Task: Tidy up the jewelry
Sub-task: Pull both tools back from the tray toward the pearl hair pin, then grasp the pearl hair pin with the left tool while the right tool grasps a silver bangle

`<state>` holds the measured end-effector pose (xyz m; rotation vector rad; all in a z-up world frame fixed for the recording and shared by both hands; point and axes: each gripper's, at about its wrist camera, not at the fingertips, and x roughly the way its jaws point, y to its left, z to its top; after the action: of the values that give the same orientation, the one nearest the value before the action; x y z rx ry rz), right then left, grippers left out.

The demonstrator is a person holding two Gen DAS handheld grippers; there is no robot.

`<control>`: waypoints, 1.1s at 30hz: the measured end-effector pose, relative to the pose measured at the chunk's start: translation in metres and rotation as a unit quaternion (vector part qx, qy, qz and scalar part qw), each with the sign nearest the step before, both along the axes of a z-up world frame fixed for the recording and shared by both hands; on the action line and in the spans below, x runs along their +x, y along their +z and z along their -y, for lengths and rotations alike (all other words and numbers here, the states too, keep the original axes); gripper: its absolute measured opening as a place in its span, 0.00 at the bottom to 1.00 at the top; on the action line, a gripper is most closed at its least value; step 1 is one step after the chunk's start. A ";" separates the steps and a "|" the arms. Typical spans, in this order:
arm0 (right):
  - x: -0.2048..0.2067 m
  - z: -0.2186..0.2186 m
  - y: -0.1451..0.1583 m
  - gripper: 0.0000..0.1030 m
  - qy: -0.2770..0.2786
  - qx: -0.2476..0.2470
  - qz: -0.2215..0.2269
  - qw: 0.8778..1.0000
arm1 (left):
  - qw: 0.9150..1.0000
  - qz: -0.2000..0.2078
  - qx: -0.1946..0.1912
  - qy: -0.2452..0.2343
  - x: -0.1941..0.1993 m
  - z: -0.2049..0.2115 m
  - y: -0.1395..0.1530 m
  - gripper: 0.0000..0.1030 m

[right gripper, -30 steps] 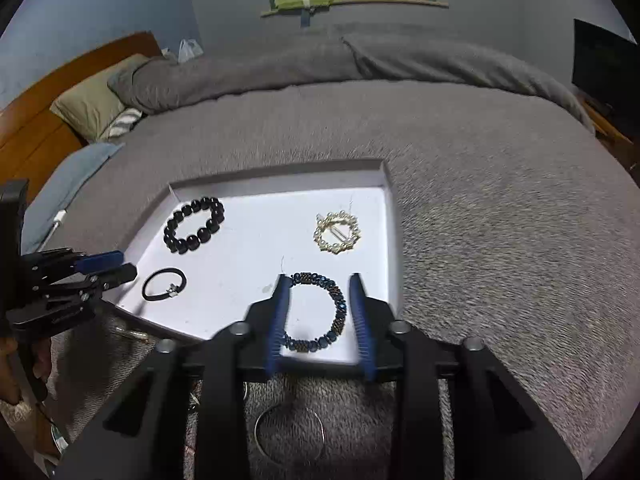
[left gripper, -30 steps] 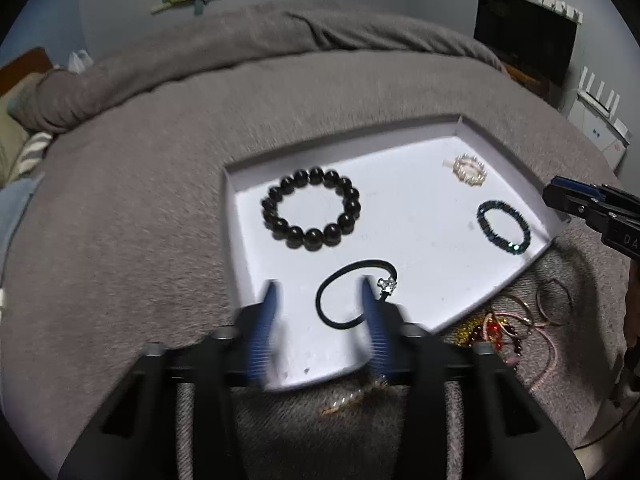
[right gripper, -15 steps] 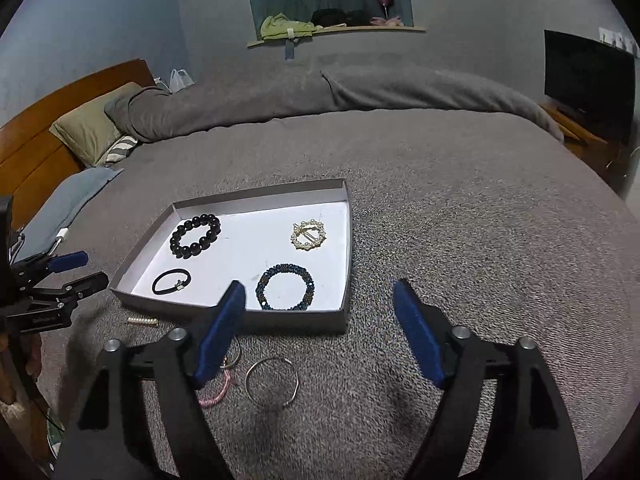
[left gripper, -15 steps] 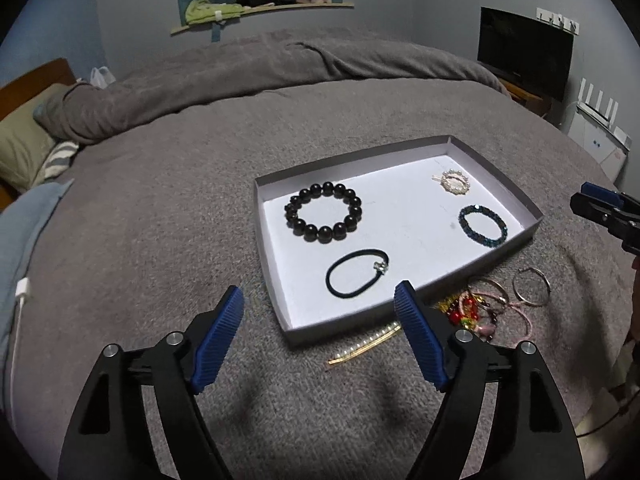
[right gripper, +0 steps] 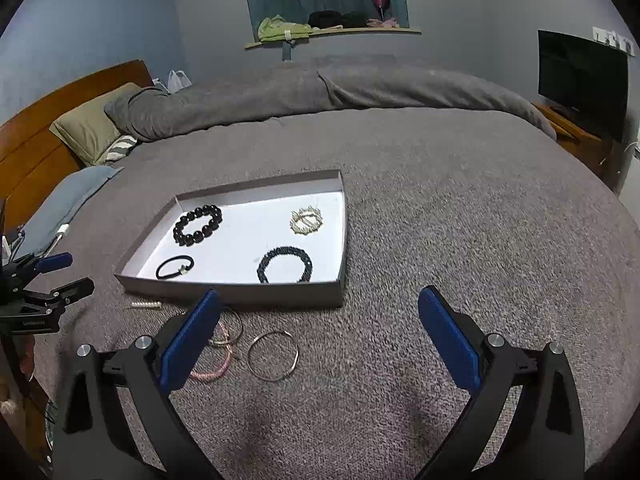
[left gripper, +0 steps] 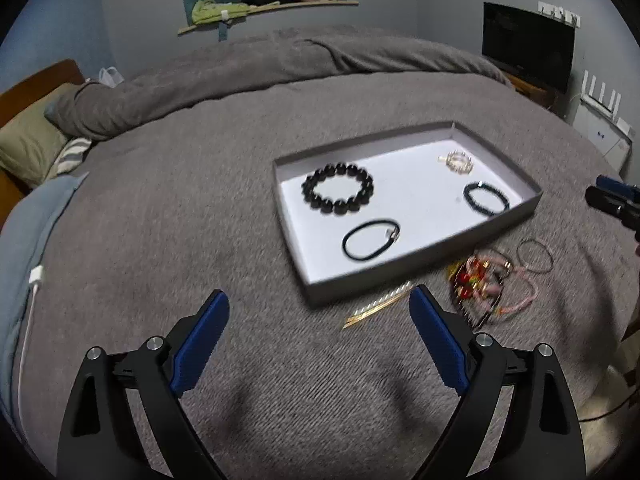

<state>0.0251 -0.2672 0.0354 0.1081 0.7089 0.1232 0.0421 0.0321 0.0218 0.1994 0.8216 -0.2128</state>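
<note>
Left gripper (left gripper: 318, 332) spread wide, jaws just been opening, nothing between them, hanging over grey bedcover (left gripper: 160, 208). Just ahead: gold hair clip (left gripper: 378, 305), touching near wall of shallow grey tray (left gripper: 420, 256). Inside tray: black hair tie (left gripper: 371, 239) nearest, big black bead bracelet (left gripper: 338, 189) behind, dark blue bead bracelet (left gripper: 486, 198) and pearl ring bracelet (left gripper: 459, 161) further right. Loose tangle of bangles (left gripper: 492, 280) on cover right of clip.

Right gripper (right gripper: 318, 330) likewise spread wide, jaws just been opening, empty. Thin metal bangle (right gripper: 273, 355) between fingers, lower down on cover, apart from pads. Tray beyond.
</note>
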 end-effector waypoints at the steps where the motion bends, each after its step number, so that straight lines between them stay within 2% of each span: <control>1: -0.001 0.000 -0.001 0.95 0.000 0.000 -0.001 1.000 | 1.000 -0.003 0.004 -0.001 -0.001 -0.001 -0.004 0.89; 7: -0.006 -0.001 -0.015 0.95 0.004 -0.005 -0.020 1.000 | 1.000 -0.023 0.012 -0.010 -0.002 0.002 -0.023 0.89; 17: -0.005 -0.002 -0.026 0.95 0.008 -0.009 -0.031 0.999 | 0.998 -0.064 -0.007 -0.003 0.012 0.017 -0.044 0.89; 24: -0.006 -0.004 -0.030 0.95 0.020 -0.012 -0.034 0.999 | 0.997 -0.073 -0.024 -0.018 0.018 0.035 -0.051 0.89; 27: -0.006 -0.001 -0.030 0.95 0.021 -0.011 -0.033 0.999 | 0.996 -0.081 -0.040 -0.021 0.024 0.035 -0.054 0.85; 29: -0.006 0.000 -0.031 0.95 0.021 -0.010 -0.035 0.999 | 0.995 -0.085 -0.037 -0.025 0.027 0.037 -0.056 0.79; 31: -0.005 0.001 -0.033 0.95 0.023 -0.009 -0.036 0.999 | 0.995 -0.088 -0.031 -0.030 0.029 0.039 -0.058 0.66; 33: -0.005 0.001 -0.034 0.95 0.024 -0.009 -0.038 0.999 | 0.995 -0.089 -0.025 -0.037 0.031 0.041 -0.060 0.63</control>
<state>0.0201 -0.2683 0.0016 0.0783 0.7882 0.1593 0.0733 -0.0089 -0.0384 0.1651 0.9865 -0.3241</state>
